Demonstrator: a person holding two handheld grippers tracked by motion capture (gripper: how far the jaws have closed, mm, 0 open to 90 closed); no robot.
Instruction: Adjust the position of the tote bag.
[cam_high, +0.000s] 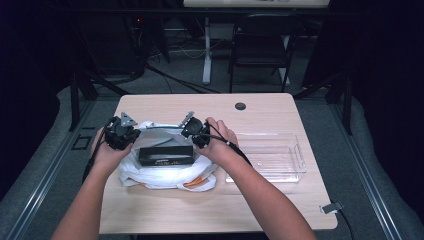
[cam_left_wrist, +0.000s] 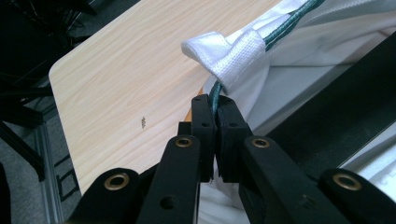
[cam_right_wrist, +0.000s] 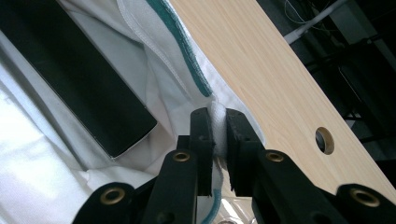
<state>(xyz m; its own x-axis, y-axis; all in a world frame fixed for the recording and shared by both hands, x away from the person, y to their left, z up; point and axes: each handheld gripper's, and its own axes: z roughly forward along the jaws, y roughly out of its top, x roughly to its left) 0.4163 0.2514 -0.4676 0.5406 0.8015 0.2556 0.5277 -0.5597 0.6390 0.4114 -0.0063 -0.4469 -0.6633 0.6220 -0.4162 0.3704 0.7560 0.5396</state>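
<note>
Pinching the white bag (cam_high: 165, 175) rim, left claw (cam_left_wrist: 215, 105) and right claw (cam_right_wrist: 218, 122) (black box (cam_high: 166, 155) inside).

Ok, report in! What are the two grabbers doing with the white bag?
Left gripper shut on white bag rim. Right gripper shut on opposite rim. Black box lies on the bag. Clear bin alongside, nothing blocking.

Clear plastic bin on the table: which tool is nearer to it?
Right. The right tool grips the white bag at its right edge, just left of the clear plastic bin. The left tool grips the bag's far left side.
</note>
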